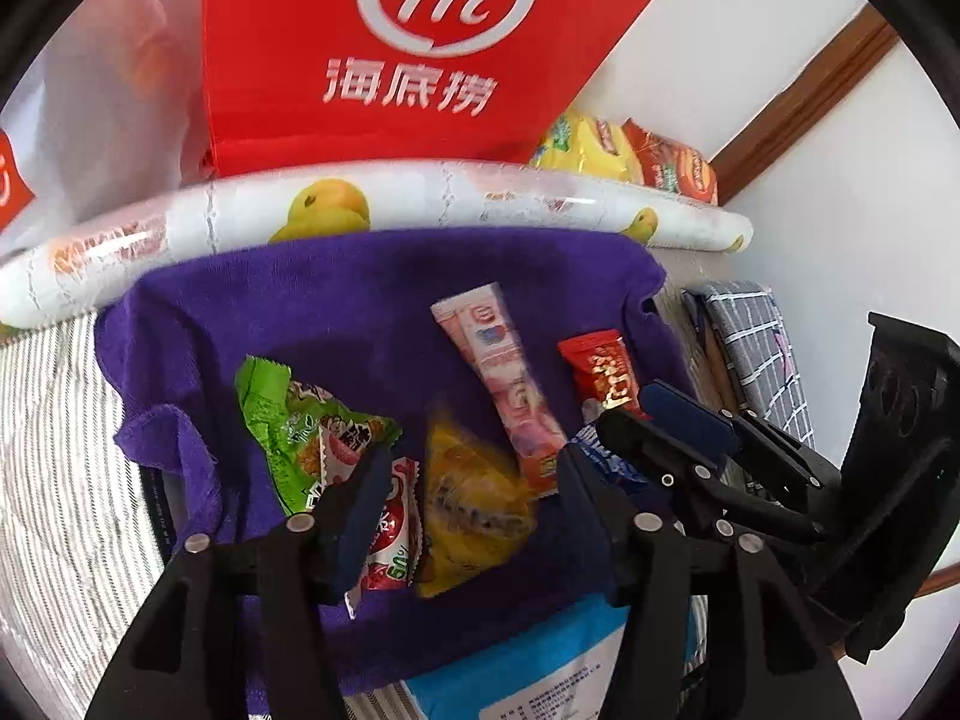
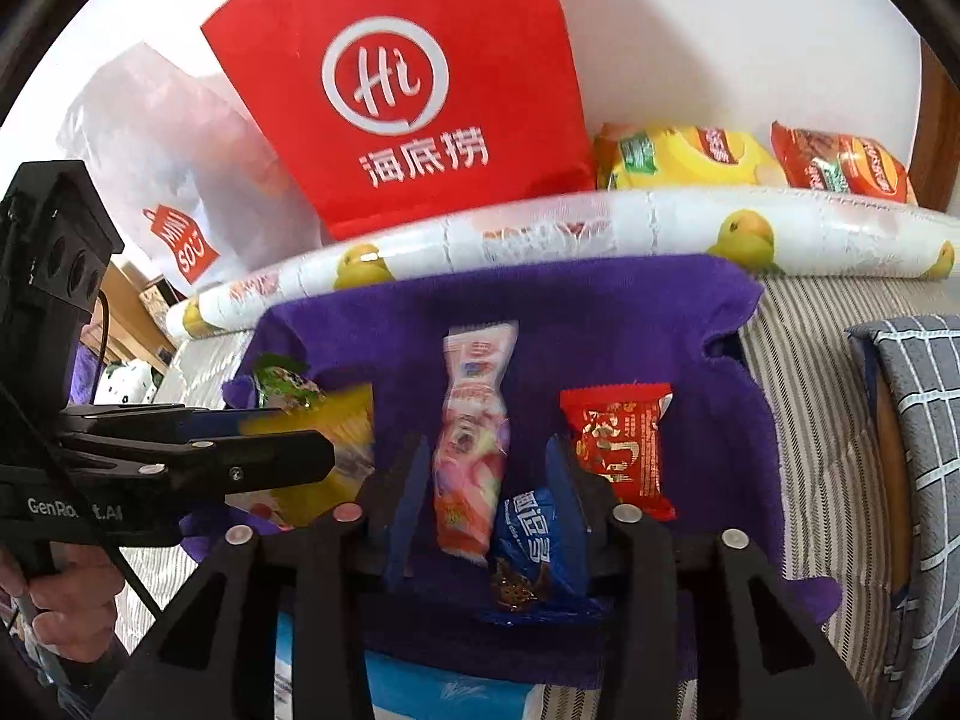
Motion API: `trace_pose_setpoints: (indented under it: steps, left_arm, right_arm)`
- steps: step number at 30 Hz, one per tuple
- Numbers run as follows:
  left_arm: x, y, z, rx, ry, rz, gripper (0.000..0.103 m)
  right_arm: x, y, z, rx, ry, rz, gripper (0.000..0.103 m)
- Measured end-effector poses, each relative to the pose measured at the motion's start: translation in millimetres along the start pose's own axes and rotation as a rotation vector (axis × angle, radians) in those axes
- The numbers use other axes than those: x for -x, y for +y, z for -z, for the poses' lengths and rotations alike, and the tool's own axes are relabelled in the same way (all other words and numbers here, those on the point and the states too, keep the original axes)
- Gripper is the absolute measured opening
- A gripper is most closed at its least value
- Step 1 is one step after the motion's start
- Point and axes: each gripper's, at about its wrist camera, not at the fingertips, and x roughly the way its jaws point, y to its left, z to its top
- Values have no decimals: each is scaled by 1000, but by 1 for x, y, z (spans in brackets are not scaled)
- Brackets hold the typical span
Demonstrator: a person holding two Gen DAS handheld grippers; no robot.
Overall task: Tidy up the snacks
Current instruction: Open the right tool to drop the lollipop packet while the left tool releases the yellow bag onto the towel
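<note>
1. The left gripper stands with jaws apart over a yellow packet; the right gripper is likewise parted around a blue packet, pads clear.
2. Snacks lie on a purple cloth: a pink stick pack, red packet, green packet.
3. The yellow packet is blurred.
4. A striped surface lies beneath; a red paper bag stands behind.

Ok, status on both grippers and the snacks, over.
Left gripper open over yellow packet. Right gripper open around blue packet and pink stick. Snacks loose on purple cloth. Nothing blocking.
</note>
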Motion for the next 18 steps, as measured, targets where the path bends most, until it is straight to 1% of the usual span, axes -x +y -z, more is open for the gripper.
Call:
trace_pose_setpoints:
  steps: [2, 4, 9, 13, 18]
  left_arm:
    - [8, -2, 0, -4, -17, 10, 60]
    - [14, -4, 1, -11, -28, 19, 62]
    - [30, -12, 3, -38, -53, 43, 63]
    - [41, -21, 6, -70, -83, 30, 63]
    - [59, -27, 10, -94, -116, 41, 63]
  right_arm:
    - [7, 0, 0, -8, -15, 9, 46]
    - [15, 1, 1, -13, -31, 28, 46]
    - [39, 6, 9, -3, -71, 113, 46]
    - [61, 15, 21, 32, -95, 189, 46]
    - [91, 23, 38, 62, -151, 245, 46]
